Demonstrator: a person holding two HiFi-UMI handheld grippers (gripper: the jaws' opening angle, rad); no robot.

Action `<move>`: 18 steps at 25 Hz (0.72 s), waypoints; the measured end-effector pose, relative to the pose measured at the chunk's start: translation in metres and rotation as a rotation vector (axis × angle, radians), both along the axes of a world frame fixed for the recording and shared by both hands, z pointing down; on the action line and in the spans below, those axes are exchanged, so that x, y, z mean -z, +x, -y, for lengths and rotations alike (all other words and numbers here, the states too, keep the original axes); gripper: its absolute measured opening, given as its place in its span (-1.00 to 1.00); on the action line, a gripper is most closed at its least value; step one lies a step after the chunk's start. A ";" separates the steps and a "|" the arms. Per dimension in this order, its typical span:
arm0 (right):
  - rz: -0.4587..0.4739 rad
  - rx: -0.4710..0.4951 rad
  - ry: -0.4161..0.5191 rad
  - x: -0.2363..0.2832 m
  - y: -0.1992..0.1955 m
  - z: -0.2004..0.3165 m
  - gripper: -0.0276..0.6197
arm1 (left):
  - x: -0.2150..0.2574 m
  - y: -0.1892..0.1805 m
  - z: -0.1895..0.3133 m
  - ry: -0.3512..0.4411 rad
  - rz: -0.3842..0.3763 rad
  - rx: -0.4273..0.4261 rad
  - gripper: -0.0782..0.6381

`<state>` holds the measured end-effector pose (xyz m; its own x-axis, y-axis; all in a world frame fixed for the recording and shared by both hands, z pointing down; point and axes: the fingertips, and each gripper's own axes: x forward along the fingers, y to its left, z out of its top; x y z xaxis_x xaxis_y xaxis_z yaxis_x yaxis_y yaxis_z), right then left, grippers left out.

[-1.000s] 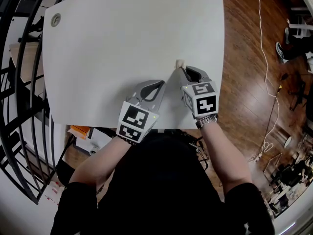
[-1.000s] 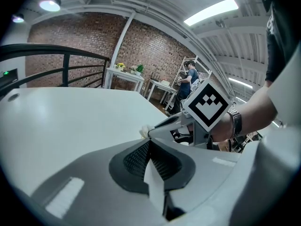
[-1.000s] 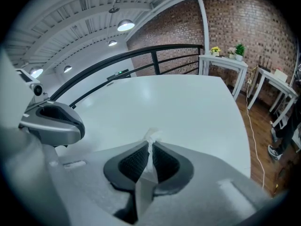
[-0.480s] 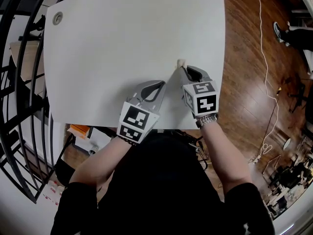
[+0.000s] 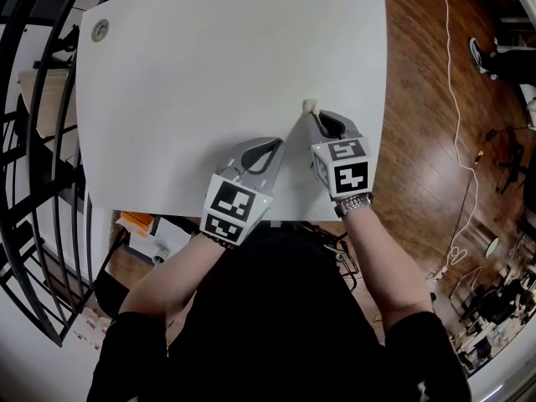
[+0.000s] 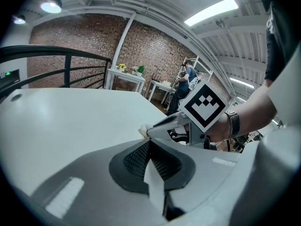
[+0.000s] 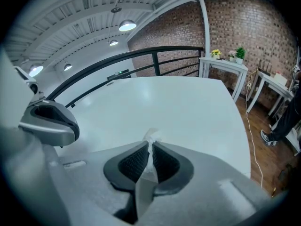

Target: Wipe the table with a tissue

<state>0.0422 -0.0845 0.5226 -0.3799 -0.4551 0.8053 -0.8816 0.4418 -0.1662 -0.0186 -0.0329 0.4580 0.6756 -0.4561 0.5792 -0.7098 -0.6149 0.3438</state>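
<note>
A small wad of white tissue (image 5: 309, 105) pokes out past the tip of my right gripper (image 5: 307, 114), near the table's right front part; the jaws are shut on the tissue (image 7: 151, 138). My left gripper (image 5: 280, 143) lies just left of it over the white table (image 5: 209, 65), its jaws shut with nothing between them (image 6: 148, 144). From the left gripper view the right gripper (image 6: 150, 133) shows close ahead with the tissue (image 6: 143, 131) at its tip. The left gripper's body (image 7: 47, 121) shows at the left of the right gripper view.
A round grommet (image 5: 100, 31) sits in the table's far left corner. A black railing (image 5: 33, 141) runs along the left side. Wooden floor (image 5: 427, 141) with a white cable lies to the right. More tables with plants (image 7: 225, 62) stand far off.
</note>
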 end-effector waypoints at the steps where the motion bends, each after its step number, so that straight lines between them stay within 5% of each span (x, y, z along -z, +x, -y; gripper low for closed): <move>1: 0.000 0.002 0.001 0.000 0.000 0.001 -0.87 | 0.000 0.000 0.000 0.000 0.001 0.002 -0.75; 18: 0.026 0.097 0.001 0.002 -0.036 -0.004 -0.88 | 0.001 -0.012 0.000 0.005 0.019 0.039 -0.75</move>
